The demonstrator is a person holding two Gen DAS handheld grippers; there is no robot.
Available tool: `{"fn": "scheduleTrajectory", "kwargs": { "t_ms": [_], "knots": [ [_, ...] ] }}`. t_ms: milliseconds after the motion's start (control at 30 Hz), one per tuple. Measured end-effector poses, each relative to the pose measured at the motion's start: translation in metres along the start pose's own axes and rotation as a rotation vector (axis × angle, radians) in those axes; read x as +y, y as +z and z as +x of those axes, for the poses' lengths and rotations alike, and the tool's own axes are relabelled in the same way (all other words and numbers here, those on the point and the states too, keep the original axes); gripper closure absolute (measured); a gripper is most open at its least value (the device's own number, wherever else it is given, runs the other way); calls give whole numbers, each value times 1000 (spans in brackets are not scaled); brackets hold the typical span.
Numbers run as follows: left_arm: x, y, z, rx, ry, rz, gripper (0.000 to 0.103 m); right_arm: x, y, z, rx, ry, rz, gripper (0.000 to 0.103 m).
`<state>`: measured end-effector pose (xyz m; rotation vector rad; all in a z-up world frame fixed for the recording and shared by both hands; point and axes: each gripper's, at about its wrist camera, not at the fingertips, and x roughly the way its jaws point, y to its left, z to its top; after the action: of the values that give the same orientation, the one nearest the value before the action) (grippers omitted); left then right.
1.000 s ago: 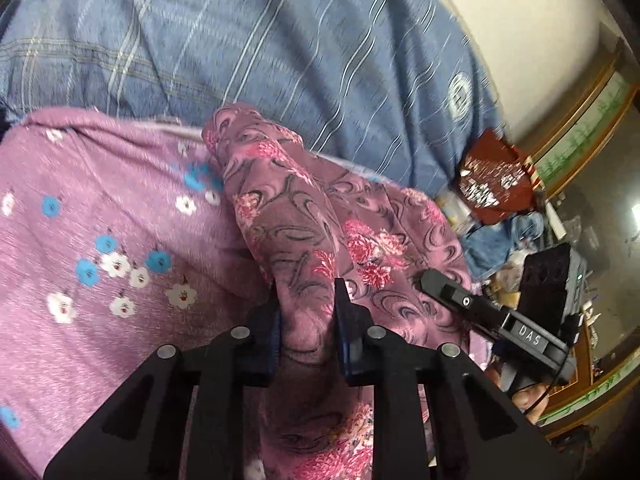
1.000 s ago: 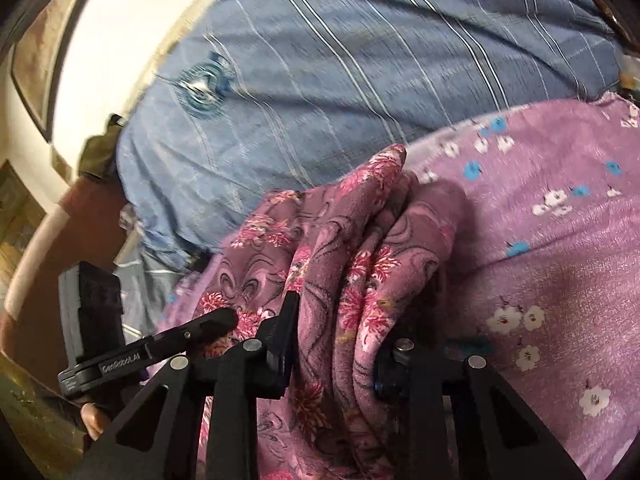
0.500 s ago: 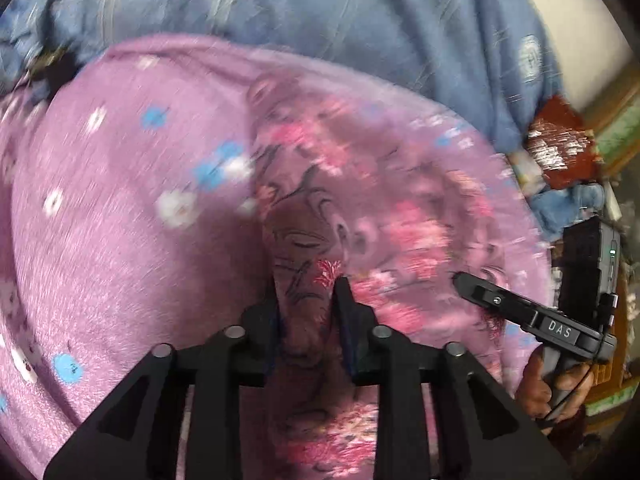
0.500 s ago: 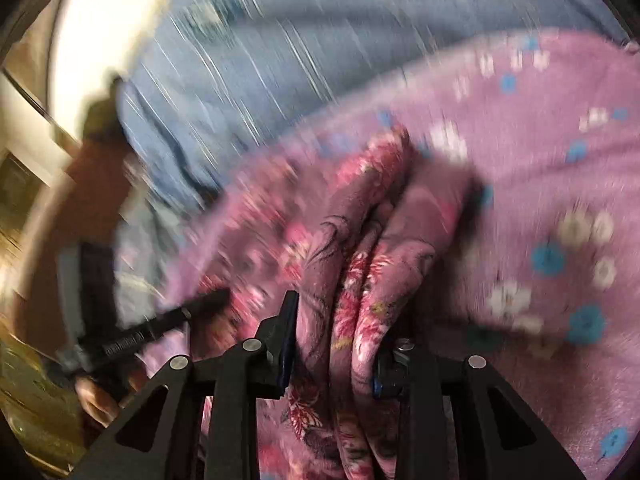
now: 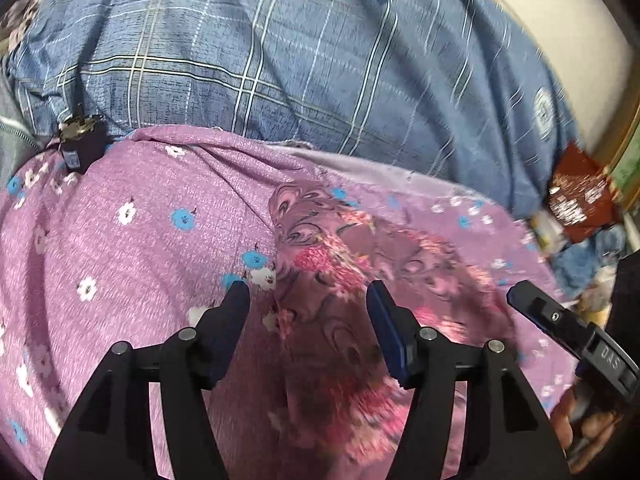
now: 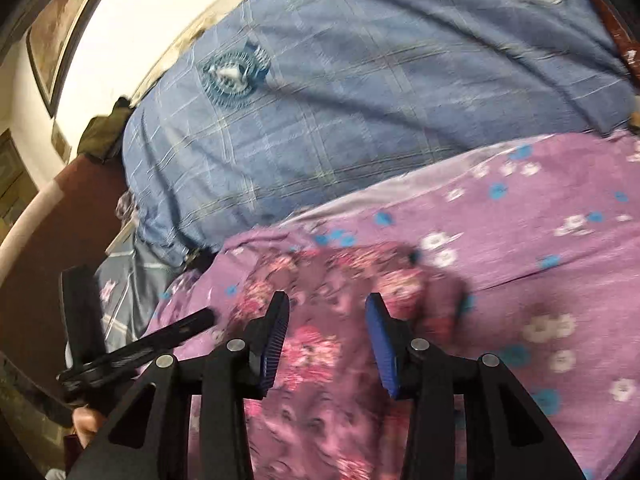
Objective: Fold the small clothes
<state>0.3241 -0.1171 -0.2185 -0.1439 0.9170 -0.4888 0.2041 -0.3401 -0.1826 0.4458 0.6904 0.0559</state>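
Note:
A small mauve garment with pink flowers and dark swirls (image 5: 352,280) (image 6: 332,320) lies flattened on a purple cloth dotted with white and blue flowers (image 5: 132,240) (image 6: 540,232). My left gripper (image 5: 306,300) hovers over the garment's left edge, jaws opening, its pads clear of the fabric. My right gripper (image 6: 326,312) is over the garment's right part, jaws also opening, cloth below them but not pinched. The right gripper shows at the right of the left wrist view (image 5: 560,328); the left gripper shows at the left of the right wrist view (image 6: 160,340).
A blue plaid bedsheet (image 5: 320,80) (image 6: 360,100) covers the bed behind the purple cloth. A small dark object (image 5: 80,148) sits at the purple cloth's far left corner. A red-brown item (image 5: 576,196) and blue cloth (image 5: 588,252) lie at the right. A light wall (image 6: 120,40) stands beyond.
Both grippers let go of the bunched floral garment and their jaws spread. The garment dropped from a raised fold to lying flat on the purple cloth. Both views tilted down and forward.

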Motion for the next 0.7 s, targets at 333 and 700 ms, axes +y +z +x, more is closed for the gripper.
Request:
{"fn": "scheduleTrajectory", "kwargs": {
  "t_ms": [333, 700],
  "knots": [
    [18, -6, 14, 76, 48, -38, 28, -26, -10, 47, 108, -129, 51, 65],
    [-9, -68, -27, 109, 124, 80, 26, 17, -65, -10, 135, -194, -71, 65]
  ]
}}
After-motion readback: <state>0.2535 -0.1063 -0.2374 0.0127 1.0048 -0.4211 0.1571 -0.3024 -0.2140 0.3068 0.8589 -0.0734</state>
